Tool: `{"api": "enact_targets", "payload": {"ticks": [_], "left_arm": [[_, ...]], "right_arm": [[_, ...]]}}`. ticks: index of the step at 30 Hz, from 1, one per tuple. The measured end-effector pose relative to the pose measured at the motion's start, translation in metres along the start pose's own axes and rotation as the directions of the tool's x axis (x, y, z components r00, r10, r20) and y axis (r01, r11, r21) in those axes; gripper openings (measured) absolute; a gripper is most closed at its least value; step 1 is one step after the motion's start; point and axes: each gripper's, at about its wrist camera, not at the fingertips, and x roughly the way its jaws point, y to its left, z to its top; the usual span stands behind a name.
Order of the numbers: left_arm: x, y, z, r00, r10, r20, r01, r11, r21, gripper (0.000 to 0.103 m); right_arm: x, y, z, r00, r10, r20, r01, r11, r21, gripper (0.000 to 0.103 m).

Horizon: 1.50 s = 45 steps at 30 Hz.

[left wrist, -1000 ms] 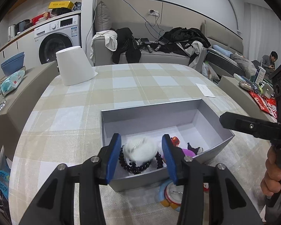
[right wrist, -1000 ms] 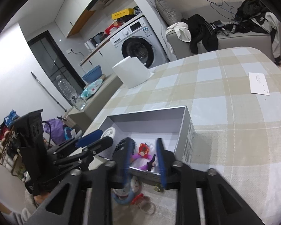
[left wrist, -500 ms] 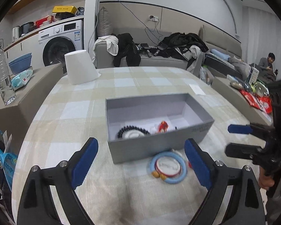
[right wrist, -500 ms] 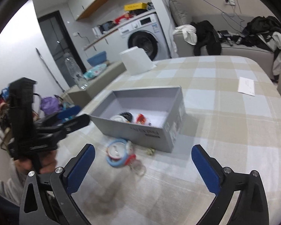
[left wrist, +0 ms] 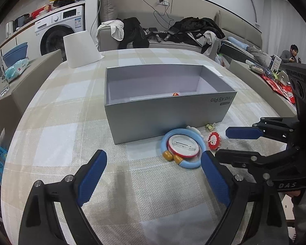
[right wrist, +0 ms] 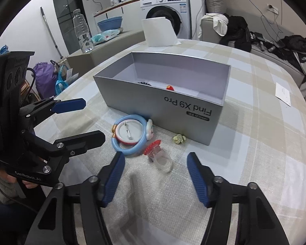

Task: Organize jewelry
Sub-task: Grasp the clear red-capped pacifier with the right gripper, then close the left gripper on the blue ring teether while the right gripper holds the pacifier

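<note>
Your left gripper (left wrist: pixel 153 175) hangs low over the checked tablecloth (left wrist: pixel 57 134) with its blue pads spread wide and nothing between them. Your right gripper (right wrist: pixel 156 175) is likewise wide apart and holds nothing.

Only your right wrist view shows the clear ring with a red flower top (right wrist: pixel 160 157), lying on the cloth just ahead of the right gripper's spread fingers; in the left wrist view only the red flower (left wrist: pixel 213 139) of it can be made out, near the right gripper's upper finger (left wrist: pixel 242 132). The right view alone also catches a sliver of black beads (right wrist: pixel 144 83) inside the grey box (right wrist: pixel 159 106), beside a small red piece (right wrist: pixel 170 87); the left view shows just the red piece (left wrist: pixel 175 94) peeking over the box's near wall (left wrist: pixel 165 118). Both views show the upside-down print "Find X9 Pro" on that wall.

The blue bangle (left wrist: pixel 182 149) with a round badge lying inside it rests on the cloth against the foot of the box, just ahead of your left gripper's right-hand pad and to the left of the right gripper's gap (right wrist: pixel 129 137). A small pale green charm (right wrist: pixel 179 139) lies close to the box wall, beyond the clear ring. A white cone-shaped shade (left wrist: pixel 80 49) stands at the table's far edge.
</note>
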Motion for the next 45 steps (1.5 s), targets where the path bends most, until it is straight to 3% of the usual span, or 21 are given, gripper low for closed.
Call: {"api": "enact_targets", "payload": {"ticks": [2,5,6,10,11,21,25,30,37,41,44,45], "left_arm": [[0.002,-0.002,-0.002,1.0,0.011,-0.016,-0.011,1.0,0.01,0.091],[0.003,-0.005,-0.005,1.0,0.014,-0.021,-0.014,1.0,0.022,0.095],[0.002,-0.005,-0.005,1.0,0.013,-0.016,-0.012,1.0,0.024,0.102],[-0.001,-0.008,-0.006,1.0,0.007,0.004,-0.007,0.999,0.042,0.102],[-0.001,-0.008,-0.006,1.0,0.008,0.002,-0.008,0.999,0.044,0.102],[0.007,-0.021,-0.003,0.999,-0.011,-0.048,0.016,0.995,0.101,0.102],[0.01,-0.022,0.002,0.998,-0.009,-0.061,0.015,0.995,0.103,0.102],[0.027,-0.018,0.005,0.991,0.02,-0.135,-0.008,0.996,0.094,0.102],[0.033,-0.028,0.007,0.987,-0.022,-0.162,0.045,0.989,0.14,0.101],[0.035,-0.033,0.004,0.985,-0.033,-0.169,0.062,0.984,0.168,0.086],[0.031,-0.029,0.004,0.987,-0.05,-0.155,0.075,0.984,0.164,0.068],[0.03,-0.029,0.005,0.987,-0.051,-0.149,0.076,0.983,0.165,0.058]], "right_arm": [[0.003,0.001,0.0,1.0,-0.012,-0.004,0.012,1.0,-0.005,0.04],[0.007,0.004,0.0,1.0,-0.029,-0.009,0.029,0.999,-0.021,0.033],[0.007,0.005,0.0,0.999,-0.035,-0.008,0.035,0.999,-0.027,0.032],[0.009,0.007,0.003,0.999,-0.044,0.003,0.044,0.999,-0.029,0.024],[0.009,0.007,0.003,0.999,-0.038,0.006,0.038,0.999,-0.029,0.016],[-0.021,-0.011,-0.007,0.995,0.034,0.091,-0.038,0.998,0.04,0.017],[-0.027,-0.019,-0.011,0.994,0.04,0.1,-0.047,0.996,0.071,0.017],[-0.026,-0.02,-0.01,0.994,0.042,0.097,-0.05,0.996,0.078,0.017],[-0.027,-0.017,-0.01,0.994,0.053,0.098,-0.06,0.996,0.068,0.017],[-0.029,-0.017,-0.01,0.993,0.053,0.105,-0.06,0.996,0.068,0.017],[-0.031,-0.017,-0.009,0.992,0.053,0.113,-0.061,0.996,0.068,0.017],[-0.032,-0.016,-0.009,0.992,0.054,0.115,-0.062,0.996,0.067,0.017]]}}
